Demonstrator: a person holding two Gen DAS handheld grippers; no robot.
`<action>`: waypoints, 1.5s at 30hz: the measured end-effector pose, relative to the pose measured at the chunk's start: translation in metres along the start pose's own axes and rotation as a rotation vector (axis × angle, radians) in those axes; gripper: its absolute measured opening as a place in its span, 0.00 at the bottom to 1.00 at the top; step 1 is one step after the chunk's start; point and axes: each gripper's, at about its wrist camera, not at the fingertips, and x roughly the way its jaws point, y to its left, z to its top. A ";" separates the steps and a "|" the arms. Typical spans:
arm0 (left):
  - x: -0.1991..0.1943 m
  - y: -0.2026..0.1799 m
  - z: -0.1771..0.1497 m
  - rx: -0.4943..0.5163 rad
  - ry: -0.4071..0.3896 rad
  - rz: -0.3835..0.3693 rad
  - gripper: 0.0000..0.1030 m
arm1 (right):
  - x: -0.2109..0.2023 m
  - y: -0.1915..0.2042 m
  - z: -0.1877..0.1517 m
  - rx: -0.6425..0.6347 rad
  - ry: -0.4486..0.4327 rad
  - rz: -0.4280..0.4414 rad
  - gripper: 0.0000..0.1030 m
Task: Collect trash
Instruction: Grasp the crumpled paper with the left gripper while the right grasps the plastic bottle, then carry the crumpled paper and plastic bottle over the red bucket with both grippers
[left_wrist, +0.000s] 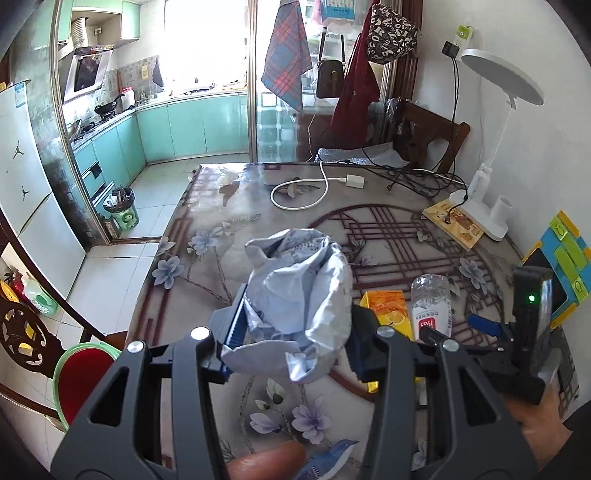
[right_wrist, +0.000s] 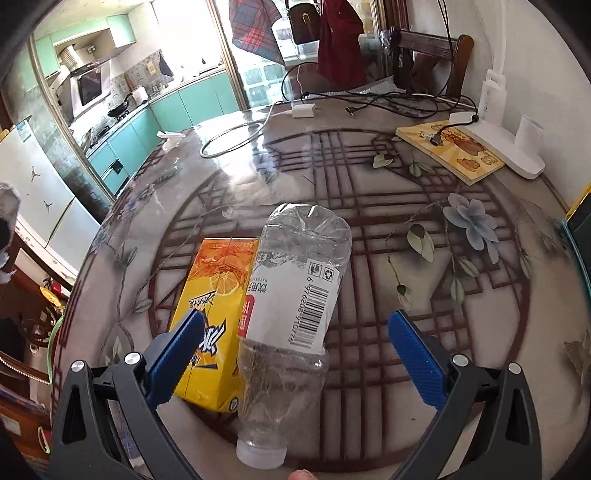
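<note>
Trash sits in and before both tools. The left tool has its blue-padded jaws closed against a crumpled pale grey-blue bag, one pad on each side, and the bag's mouth gapes upward and away from the camera. Whether the bag rests on the surface or is lifted clear of it cannot be told.

The right tool stands wide open with nothing in its grip. Between its blue pads lies an empty clear plastic bottle, on its side with the white cap towards the camera and the base pointing away; neither pad touches it. Touching the bottle's left side is a yellow drink carton, lying flat, and the left pad of the right tool hangs over the carton's near edge. In the left wrist view the same bottle and carton appear just to the right of the bag, with the right tool beyond them.

Farther out, the flower-patterned surface carries a coiled white charging cable and its white plug, a tangle of black cords, and a yellow picture book with the base of a white desk lamp partly on it. A crumpled white tissue lies near the far left edge. Beyond stand a wooden chair, hanging cloths and bags, and a kitchen with turquoise cabinets.
</note>
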 end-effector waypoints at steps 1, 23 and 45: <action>-0.002 0.005 -0.001 0.000 -0.002 0.006 0.43 | 0.005 0.002 0.002 0.002 0.000 -0.006 0.94; -0.029 0.059 -0.002 -0.077 -0.043 0.015 0.44 | 0.022 -0.011 0.006 0.107 0.023 -0.008 0.72; -0.049 0.105 -0.003 -0.165 -0.072 0.067 0.45 | -0.023 0.025 0.006 -0.025 -0.050 -0.020 0.47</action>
